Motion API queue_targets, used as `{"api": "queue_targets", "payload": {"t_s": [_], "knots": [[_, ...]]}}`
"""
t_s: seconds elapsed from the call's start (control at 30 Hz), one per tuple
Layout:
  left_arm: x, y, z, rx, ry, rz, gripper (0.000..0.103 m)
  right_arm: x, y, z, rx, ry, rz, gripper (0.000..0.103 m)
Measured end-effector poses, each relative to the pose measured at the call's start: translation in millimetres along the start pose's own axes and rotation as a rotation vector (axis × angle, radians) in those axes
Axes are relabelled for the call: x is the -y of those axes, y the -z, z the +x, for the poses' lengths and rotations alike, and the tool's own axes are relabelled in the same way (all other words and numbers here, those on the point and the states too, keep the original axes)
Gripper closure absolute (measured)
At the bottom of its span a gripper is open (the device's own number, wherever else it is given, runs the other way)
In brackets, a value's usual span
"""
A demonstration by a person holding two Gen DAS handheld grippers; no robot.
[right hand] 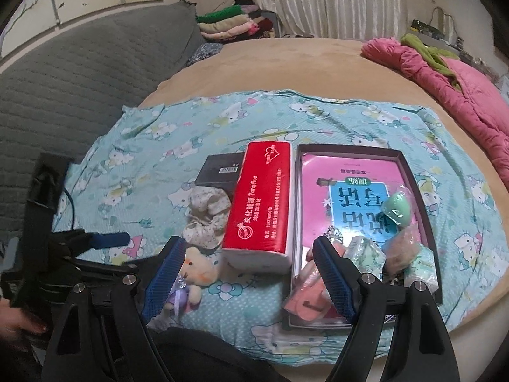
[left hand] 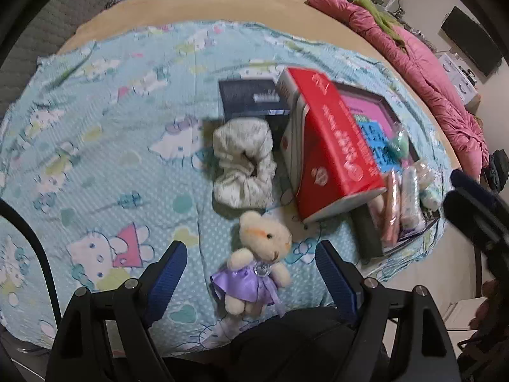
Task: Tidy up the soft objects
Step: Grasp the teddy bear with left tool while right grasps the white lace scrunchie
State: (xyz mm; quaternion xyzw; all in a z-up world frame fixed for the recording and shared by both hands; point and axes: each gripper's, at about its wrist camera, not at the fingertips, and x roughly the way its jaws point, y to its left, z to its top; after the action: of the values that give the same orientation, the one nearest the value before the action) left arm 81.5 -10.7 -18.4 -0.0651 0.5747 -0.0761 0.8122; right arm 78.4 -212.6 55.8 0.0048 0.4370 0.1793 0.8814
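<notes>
On the cat-print cloth (left hand: 95, 146), the teddy bear (left hand: 257, 261) lay between the spread, empty fingers of the left gripper (left hand: 251, 273), seemingly lined up for a pick. The right gripper (right hand: 248, 273) hung open, holding nothing, with the tray (right hand: 426, 210) of soft items at two o'clock.

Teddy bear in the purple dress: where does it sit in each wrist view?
Left wrist: the teddy bear lies low centre, between the open left gripper's fingers, just below the scrunchie.
Right wrist: the bear is lower left, partly behind a blue finger.
Shared landmark: the red tissue pack, right of the bear in both.
</notes>
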Motion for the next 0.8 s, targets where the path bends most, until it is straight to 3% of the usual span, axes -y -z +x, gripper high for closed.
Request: {"api": "queue_targets", "payload": {"t_s": [0.2,0.37,0.8], "knots": [[-9.0,11.4,27.2,-0.054,0.018,-0.017,0.021,-6.8,-3.8,10.5,-0.018,0.012,-0.027,0.02],[-17.0,15.5,42.7,-0.069,0.084,-0.045,0.021,-14.9,-7.8,22.4,-0.035,0.031,-0.067,0.02],[-7.5,17.7,75.8,-0.103,0.096,0.017,0.021,-28.1,-20.0,50.8,-0.06,0.082,-0.133,0.02]]}}
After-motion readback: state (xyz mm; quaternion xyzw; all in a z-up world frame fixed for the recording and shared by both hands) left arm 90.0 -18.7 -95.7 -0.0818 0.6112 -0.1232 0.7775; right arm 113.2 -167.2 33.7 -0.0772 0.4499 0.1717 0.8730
